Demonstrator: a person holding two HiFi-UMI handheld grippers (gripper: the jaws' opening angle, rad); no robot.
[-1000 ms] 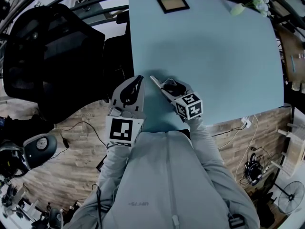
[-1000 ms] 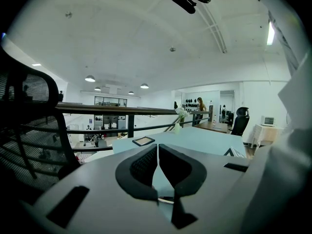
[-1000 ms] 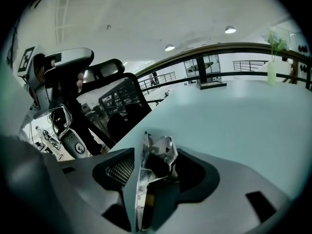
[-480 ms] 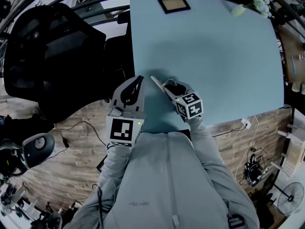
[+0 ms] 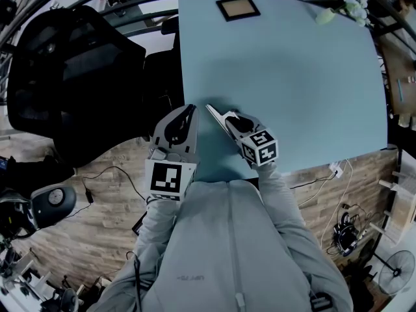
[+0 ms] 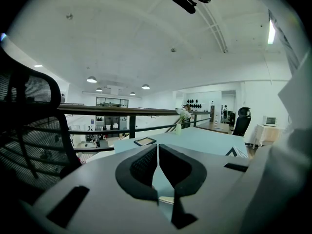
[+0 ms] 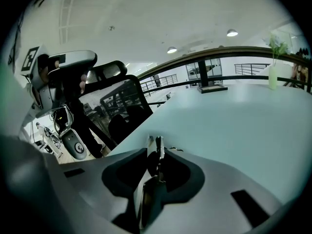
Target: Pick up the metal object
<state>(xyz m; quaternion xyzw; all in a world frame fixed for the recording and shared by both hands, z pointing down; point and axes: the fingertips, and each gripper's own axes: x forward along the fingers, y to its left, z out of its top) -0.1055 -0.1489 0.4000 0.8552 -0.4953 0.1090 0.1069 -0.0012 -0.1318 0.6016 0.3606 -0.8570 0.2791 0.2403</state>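
Right gripper view, thin flat silvery metal object [image 7: 158,144] on edge above pale blue table [image 7: 234,121], right gripper [image 7: 156,150] jaws just closing, clamped on it, left gripper [image 6: 157,147] pinched together, empty

Most of the table [image 5: 292,83] is being left bare, so wide passage is being offered. Its far edge is being occupied by a picture frame [image 5: 237,6] and a vase [image 5: 324,13]. Its left side is being hemmed by a black chair [image 5: 71,77], its near corner by the left gripper [image 5: 190,108] and right gripper [image 5: 226,118].
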